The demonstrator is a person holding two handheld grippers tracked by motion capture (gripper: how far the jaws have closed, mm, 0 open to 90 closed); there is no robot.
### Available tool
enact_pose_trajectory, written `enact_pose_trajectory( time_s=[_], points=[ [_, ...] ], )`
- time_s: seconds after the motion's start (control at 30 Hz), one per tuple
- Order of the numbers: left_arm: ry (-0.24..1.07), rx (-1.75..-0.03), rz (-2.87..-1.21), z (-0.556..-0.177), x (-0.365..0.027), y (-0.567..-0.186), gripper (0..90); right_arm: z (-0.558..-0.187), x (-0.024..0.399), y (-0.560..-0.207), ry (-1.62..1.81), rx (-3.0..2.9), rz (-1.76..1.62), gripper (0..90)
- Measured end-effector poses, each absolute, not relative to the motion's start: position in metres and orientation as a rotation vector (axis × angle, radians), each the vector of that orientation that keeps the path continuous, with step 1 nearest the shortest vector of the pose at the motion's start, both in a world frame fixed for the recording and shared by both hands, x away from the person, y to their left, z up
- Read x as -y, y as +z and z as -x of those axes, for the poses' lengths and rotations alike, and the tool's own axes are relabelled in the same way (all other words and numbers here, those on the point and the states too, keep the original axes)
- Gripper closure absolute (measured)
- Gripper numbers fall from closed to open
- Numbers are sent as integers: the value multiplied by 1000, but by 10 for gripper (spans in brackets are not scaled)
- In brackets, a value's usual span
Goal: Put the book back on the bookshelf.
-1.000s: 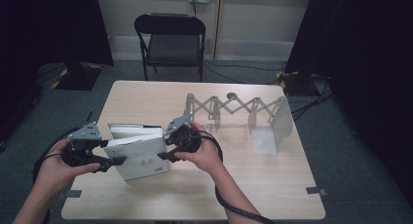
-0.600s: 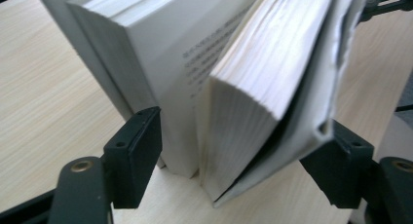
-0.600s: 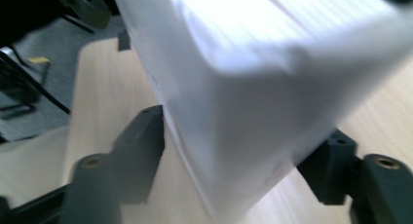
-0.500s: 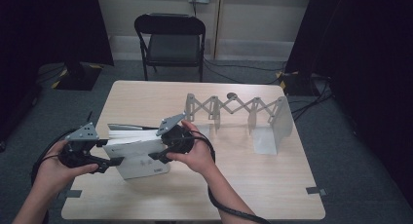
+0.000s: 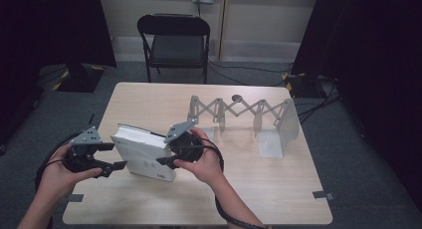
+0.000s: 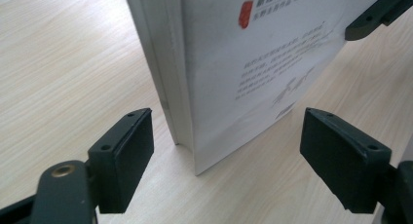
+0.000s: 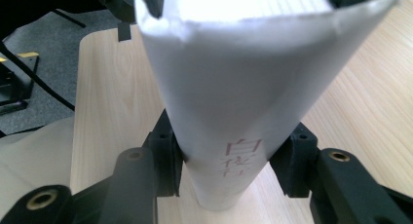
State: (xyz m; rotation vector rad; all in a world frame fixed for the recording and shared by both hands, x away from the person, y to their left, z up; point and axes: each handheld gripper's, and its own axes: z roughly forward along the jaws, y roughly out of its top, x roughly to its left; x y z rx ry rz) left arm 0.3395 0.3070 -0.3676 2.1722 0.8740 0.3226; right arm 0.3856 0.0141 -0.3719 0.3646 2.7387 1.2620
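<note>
- The white paperback book (image 5: 144,152) stands on the table (image 5: 278,189) at lower left of the high view, between both grippers.
- Right gripper (image 7: 226,160) is clamped on its spine end; left gripper (image 6: 243,156) stands wide apart around the page edge, not touching.
- It is probably fairly light, with a soft cover that bows; grip near the spine, where it is stiffest.
- The book's top is cut off in both gripper views, and its title is hard to read.
</note>
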Motion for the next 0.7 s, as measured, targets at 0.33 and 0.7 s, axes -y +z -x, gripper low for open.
enact_pose_trajectory(
  time_s=[0.33, 0.7],
  points=[
    [304, -859, -2183, -343, -303, -378, 190, -382, -5, -372, 1254, -2735, -403, 506],
    [265, -879, -2173, -343, -306, -392, 183, -388, -9, -365, 1265, -2734, -463, 340]
  ],
)
